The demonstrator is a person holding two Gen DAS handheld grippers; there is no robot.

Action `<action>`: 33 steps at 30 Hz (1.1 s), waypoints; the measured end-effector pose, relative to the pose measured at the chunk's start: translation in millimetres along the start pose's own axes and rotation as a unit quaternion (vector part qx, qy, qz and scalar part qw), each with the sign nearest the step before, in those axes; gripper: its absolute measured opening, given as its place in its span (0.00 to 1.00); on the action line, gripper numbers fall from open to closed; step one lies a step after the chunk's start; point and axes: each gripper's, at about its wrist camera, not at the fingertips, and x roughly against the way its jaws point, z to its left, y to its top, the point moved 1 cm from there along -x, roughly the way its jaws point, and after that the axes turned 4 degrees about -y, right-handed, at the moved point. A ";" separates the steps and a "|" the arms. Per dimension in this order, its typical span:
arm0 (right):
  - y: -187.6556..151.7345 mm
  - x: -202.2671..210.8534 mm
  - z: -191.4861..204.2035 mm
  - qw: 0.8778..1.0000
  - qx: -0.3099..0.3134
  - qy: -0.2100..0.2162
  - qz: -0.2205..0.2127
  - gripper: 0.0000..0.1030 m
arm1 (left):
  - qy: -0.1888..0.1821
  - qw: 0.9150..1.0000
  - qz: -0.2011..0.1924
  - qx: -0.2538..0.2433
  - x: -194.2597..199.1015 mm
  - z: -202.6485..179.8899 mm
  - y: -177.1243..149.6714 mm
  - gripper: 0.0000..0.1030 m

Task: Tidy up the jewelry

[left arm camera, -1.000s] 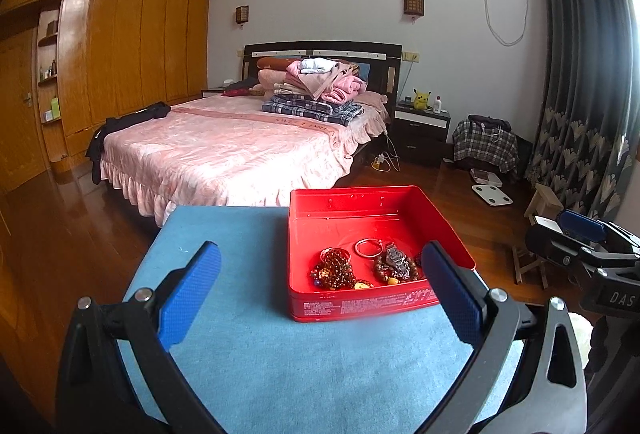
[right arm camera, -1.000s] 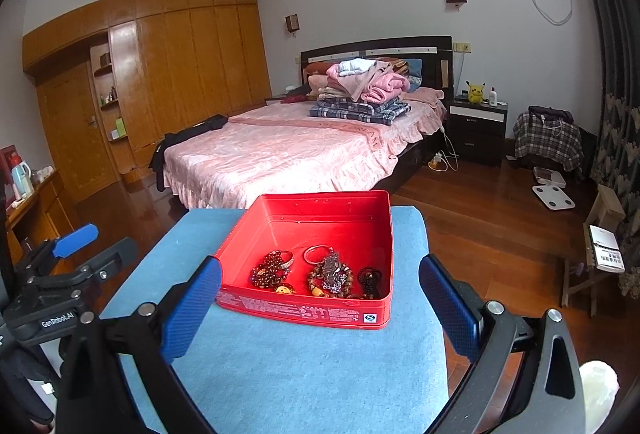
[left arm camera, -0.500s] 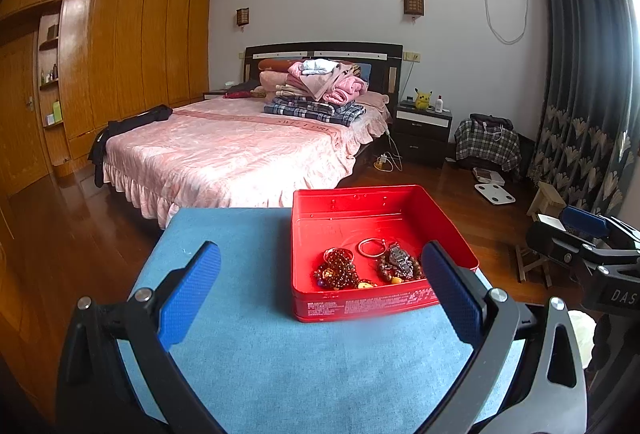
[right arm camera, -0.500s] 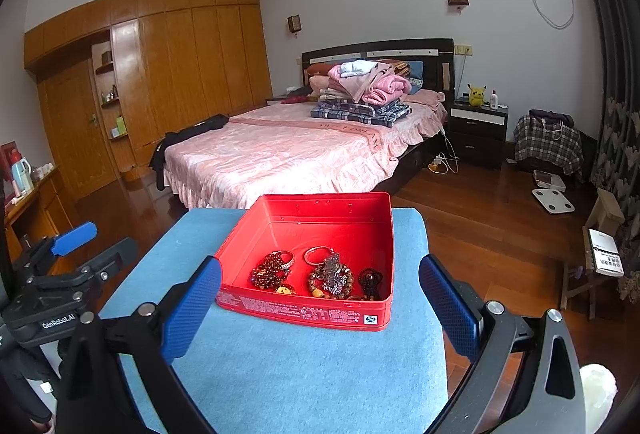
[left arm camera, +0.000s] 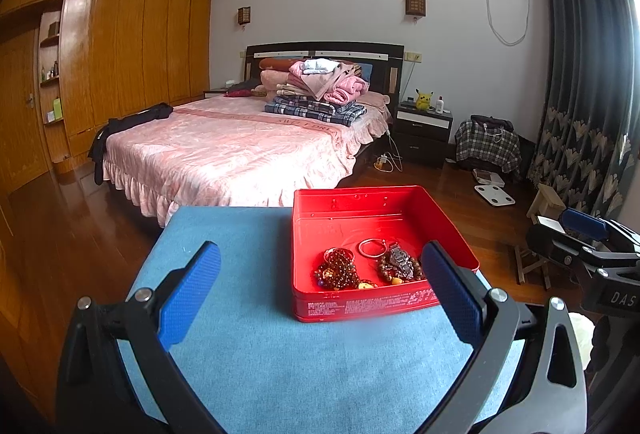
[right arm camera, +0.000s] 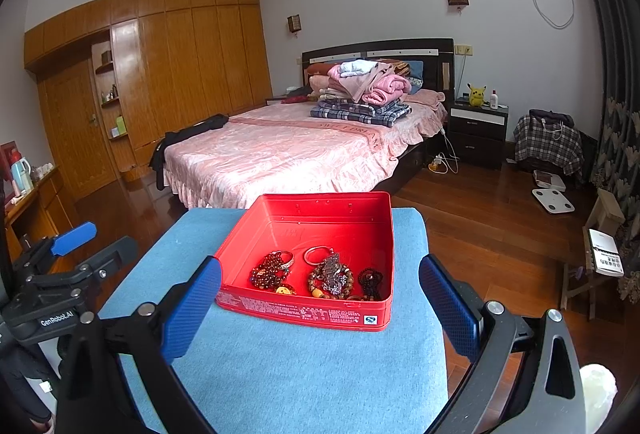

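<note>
Both your tongs have barely shifted since a second ago: left tongs (left arm camera: 320, 294) and right tongs (right arm camera: 320, 302) hang spread apart, empty, short of the red tin (right arm camera: 384, 234) on the blue worktop (right arm camera: 300, 374). Jewelry (right arm camera: 316, 274) lies inside the tin's near edge.
</note>
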 end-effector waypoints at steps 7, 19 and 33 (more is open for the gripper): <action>-0.5 -1.2 2.2 1.000 0.001 -0.001 0.002 0.94 | 0.000 1.000 0.001 0.001 -0.3 0.3 0.1 0.95; -3.2 -3.0 2.4 1.000 0.000 -0.001 0.003 0.94 | -0.001 1.000 0.001 0.001 -1.0 1.0 -0.1 0.95; -4.6 -4.1 2.9 1.000 0.002 -0.002 0.005 0.94 | 0.004 1.000 0.000 -0.006 -3.7 -1.4 -2.3 0.95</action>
